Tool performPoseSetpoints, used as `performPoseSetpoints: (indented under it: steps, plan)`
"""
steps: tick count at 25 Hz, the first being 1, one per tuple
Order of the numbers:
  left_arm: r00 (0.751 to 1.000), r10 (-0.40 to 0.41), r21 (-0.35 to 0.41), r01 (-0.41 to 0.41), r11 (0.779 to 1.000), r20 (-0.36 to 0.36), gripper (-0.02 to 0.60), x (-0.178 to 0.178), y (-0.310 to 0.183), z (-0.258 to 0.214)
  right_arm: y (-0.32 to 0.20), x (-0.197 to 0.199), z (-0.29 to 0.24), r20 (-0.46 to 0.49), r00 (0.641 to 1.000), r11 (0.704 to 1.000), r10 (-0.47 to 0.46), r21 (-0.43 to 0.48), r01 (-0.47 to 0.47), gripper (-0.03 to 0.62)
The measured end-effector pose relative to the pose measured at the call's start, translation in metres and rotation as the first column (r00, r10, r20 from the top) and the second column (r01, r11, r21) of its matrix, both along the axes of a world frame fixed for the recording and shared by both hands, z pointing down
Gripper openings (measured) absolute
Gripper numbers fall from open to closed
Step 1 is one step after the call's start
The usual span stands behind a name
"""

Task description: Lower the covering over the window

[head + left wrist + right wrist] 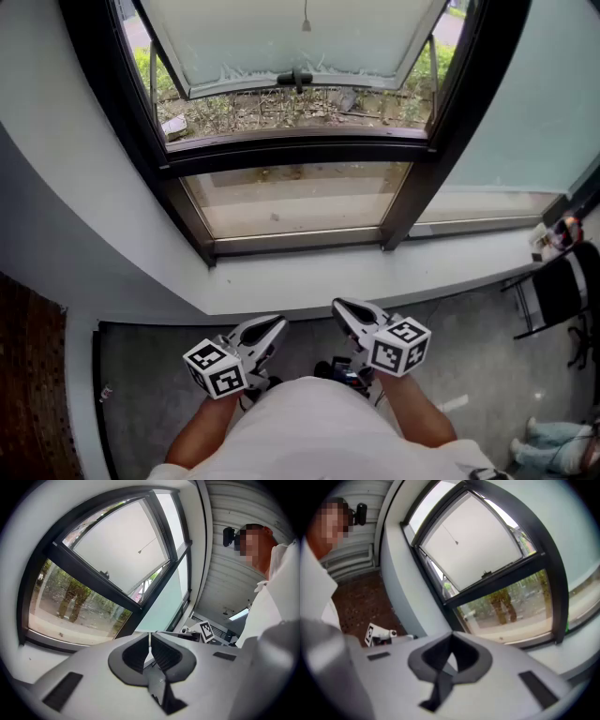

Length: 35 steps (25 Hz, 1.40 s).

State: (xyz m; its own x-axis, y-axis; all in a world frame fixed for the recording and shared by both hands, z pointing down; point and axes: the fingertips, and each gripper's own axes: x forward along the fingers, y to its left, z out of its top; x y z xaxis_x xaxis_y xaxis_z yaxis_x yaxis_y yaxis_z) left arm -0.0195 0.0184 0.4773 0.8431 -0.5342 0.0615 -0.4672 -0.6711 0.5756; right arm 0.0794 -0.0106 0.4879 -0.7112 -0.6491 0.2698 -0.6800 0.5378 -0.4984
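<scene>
Most likely an office or similar work room rather than a home. A large dark-framed window point(300, 150) with a tilting pane sits above a deep plain white sill point(309, 277) and bare pale wall point(56, 141). The floor point(141, 394) is grey and carpet-like, with a black chair point(555, 291) at the right edge. Outside are shrubs point(427, 66) and littered ground point(281, 111), so the room is near ground level.

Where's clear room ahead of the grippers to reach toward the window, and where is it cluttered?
The white sill is bare from the dark window frame to its near edge, ahead of the left gripper and right gripper. Crowded: the floor at far right, around the black chair.
</scene>
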Motion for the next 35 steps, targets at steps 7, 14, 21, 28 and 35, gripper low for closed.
performPoseSetpoints:
  steps: [7, 14, 21, 28, 35]
  plan:
    - [1.000, 0.002, 0.001, -0.002, 1.000, -0.004, 0.035, -0.004, 0.000, -0.001, 0.002, -0.005, 0.000, -0.008, 1.000, 1.000, 0.003, -0.001, -0.003, 0.017]
    - [1.000, 0.020, 0.006, -0.020, 1.000, -0.013, 0.035, -0.010, 0.003, -0.001, 0.007, -0.010, 0.000, -0.019, 1.000, 1.000, 0.020, 0.000, -0.020, 0.017]
    - [0.999, 0.039, 0.011, -0.039, 0.999, -0.006, 0.035, -0.023, 0.006, 0.000, 0.014, -0.030, -0.001, -0.187, 0.982, 0.995, 0.006, 0.098, 0.013, 0.017]
    - [0.998, 0.070, 0.021, -0.070, 0.997, 0.009, 0.035, -0.040, 0.010, -0.001, 0.011, -0.043, -0.010, -0.154, 0.988, 0.992, 0.031, 0.122, -0.012, 0.018]
    - [0.998, 0.057, 0.028, -0.058, 0.998, 0.013, 0.035, -0.061, 0.008, -0.006, 0.007, -0.055, -0.016, -0.146, 0.988, 0.990, 0.049, 0.136, -0.030, 0.018]
